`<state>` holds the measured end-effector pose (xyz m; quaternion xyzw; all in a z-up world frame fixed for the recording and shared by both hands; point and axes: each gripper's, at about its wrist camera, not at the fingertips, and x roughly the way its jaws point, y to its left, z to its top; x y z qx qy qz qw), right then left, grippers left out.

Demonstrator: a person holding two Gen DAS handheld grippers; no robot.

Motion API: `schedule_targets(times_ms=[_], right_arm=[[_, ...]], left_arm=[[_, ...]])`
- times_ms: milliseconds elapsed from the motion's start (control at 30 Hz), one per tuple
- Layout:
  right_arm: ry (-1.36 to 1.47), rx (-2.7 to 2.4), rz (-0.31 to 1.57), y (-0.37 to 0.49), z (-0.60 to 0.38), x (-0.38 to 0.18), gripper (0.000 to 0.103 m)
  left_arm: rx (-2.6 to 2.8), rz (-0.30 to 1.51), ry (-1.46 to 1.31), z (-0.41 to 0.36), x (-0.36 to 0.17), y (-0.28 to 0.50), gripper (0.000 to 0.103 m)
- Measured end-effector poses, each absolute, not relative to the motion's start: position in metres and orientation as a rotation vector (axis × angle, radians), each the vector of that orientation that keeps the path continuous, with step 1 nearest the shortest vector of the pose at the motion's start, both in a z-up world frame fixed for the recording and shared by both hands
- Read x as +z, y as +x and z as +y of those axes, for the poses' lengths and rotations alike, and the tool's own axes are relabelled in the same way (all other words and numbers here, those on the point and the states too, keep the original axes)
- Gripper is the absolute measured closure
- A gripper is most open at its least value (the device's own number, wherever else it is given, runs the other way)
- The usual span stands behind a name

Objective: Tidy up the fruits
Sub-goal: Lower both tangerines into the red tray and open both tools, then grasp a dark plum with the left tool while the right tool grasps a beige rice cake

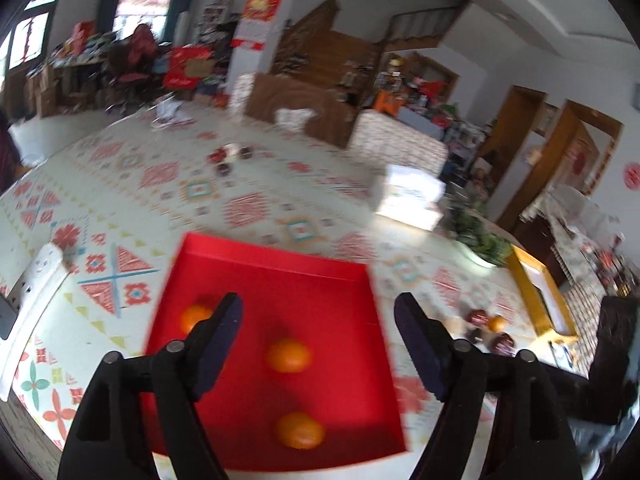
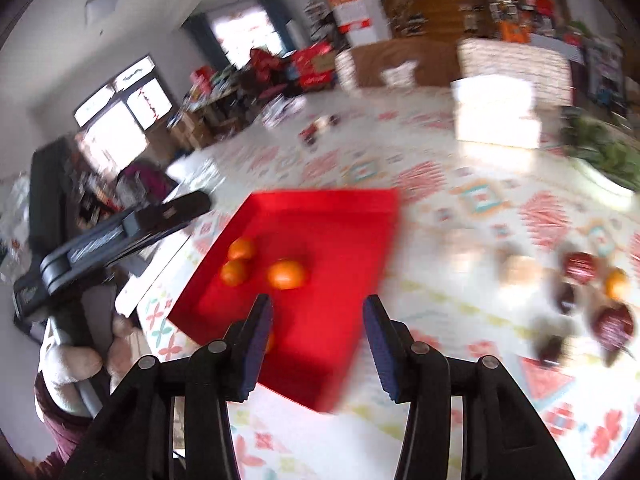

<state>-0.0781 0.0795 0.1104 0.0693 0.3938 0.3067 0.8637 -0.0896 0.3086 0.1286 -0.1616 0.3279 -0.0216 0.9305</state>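
A red tray (image 1: 280,252) lies on the patterned tablecloth and holds oranges: one at its middle (image 1: 288,355), one near its front (image 1: 300,430), one behind my left finger (image 1: 194,316). My left gripper (image 1: 320,322) is open and empty above the tray. In the right wrist view the tray (image 2: 360,216) holds three oranges in plain sight (image 2: 286,274), and a fourth peeks out behind my left finger. My right gripper (image 2: 318,320) is open and empty over the tray's near edge. A loose orange (image 2: 616,282) and dark red fruits (image 2: 580,266) lie on the cloth to the right.
A white box (image 1: 408,196) and a potted green plant (image 1: 480,240) stand at the back right. A yellow tray (image 1: 540,288) sits right of the loose fruits (image 1: 486,322). Small dark items (image 1: 228,156) lie far back. A white device (image 1: 36,288) lies left.
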Motion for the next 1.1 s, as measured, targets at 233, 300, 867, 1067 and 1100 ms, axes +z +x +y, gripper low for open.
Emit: schedule_targets(times_ms=[233, 300, 867, 1067, 1100], right_arm=[[0.254, 0.427, 0.793, -0.088, -0.046, 0.108, 0.045], [0.265, 0.387, 0.804, -0.089, -0.069, 0.099, 0.045], [0.307, 0.282, 0.921, -0.043, -0.131, 0.026, 0.046], [0.276, 0.282, 0.923, -0.039, -0.125, 0.022, 0.054], [0.269, 0.28, 0.924, -0.039, -0.124, 0.022, 0.059]], left_arm=[[-0.203, 0.681, -0.247, 0.219, 0.132, -0.091, 0.017], [-0.238, 0.714, -0.237, 0.194, 0.12, -0.084, 0.017], [-0.419, 0.919, -0.041, 0.069, 0.023, -0.026, 0.036], [-0.448, 0.935, 0.02, 0.053, 0.01, -0.014, 0.056], [-0.468, 0.938, 0.016, 0.053, 0.01, -0.013, 0.066]])
